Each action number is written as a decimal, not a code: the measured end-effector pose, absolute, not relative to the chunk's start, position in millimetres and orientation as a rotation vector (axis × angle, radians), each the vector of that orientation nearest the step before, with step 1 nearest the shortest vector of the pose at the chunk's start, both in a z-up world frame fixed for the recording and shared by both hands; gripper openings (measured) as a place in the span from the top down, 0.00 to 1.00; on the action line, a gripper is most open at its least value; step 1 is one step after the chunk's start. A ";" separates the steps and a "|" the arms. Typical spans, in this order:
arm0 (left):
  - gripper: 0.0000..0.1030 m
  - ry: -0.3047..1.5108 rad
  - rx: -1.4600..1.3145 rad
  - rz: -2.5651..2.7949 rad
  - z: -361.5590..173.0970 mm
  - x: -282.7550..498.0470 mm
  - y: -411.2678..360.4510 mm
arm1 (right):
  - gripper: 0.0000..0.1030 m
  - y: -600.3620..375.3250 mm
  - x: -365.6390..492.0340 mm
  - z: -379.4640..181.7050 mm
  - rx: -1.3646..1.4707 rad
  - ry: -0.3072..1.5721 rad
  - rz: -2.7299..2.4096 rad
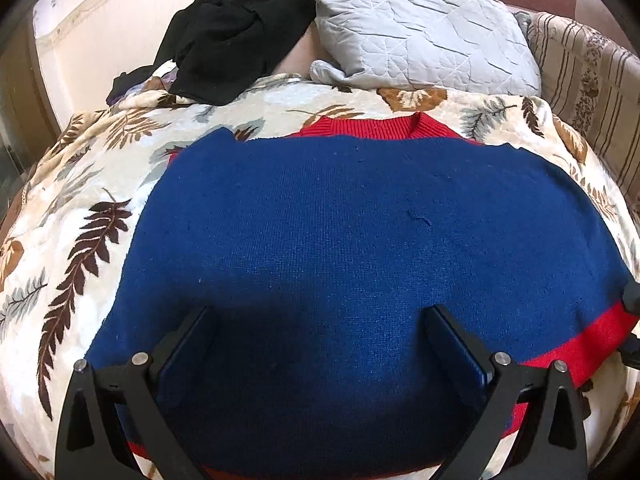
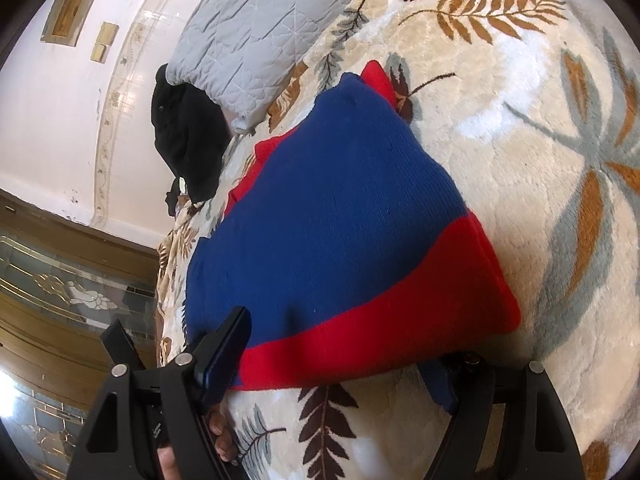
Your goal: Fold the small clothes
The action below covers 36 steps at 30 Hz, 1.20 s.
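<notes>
A blue knit sweater with a red collar and a red hem lies folded flat on the leaf-patterned blanket. My left gripper hovers over its near part, jaws wide open, with nothing between the pads. In the right wrist view the same sweater is seen from its hem side. My right gripper stands open astride the red hem. One finger rests over the blue knit, and the other finger is partly hidden under the hem's edge.
A grey quilted pillow and a heap of black clothes lie at the bed's far end against a white wall. A striped sofa arm stands at the right. A person's fingers show beneath the right gripper.
</notes>
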<state>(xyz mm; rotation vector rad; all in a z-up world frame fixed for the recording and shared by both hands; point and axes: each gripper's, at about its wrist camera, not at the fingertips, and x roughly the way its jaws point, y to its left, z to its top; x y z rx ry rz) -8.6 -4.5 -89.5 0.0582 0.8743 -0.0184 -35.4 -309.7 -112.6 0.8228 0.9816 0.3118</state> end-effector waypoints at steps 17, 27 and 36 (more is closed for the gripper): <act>0.00 0.845 0.029 -0.045 -91.2 -11.0 0.3 | 0.21 -314.4 -62.7 -109.0 0.793 1.027 0.292; 0.00 0.845 0.020 -0.055 -90.0 -11.5 1.2 | 0.21 -317.1 -61.1 -101.8 0.807 1.013 0.314; 0.00 0.856 0.000 -0.060 -84.5 -11.3 2.9 | 0.20 -306.7 -36.1 -101.5 0.813 1.012 0.333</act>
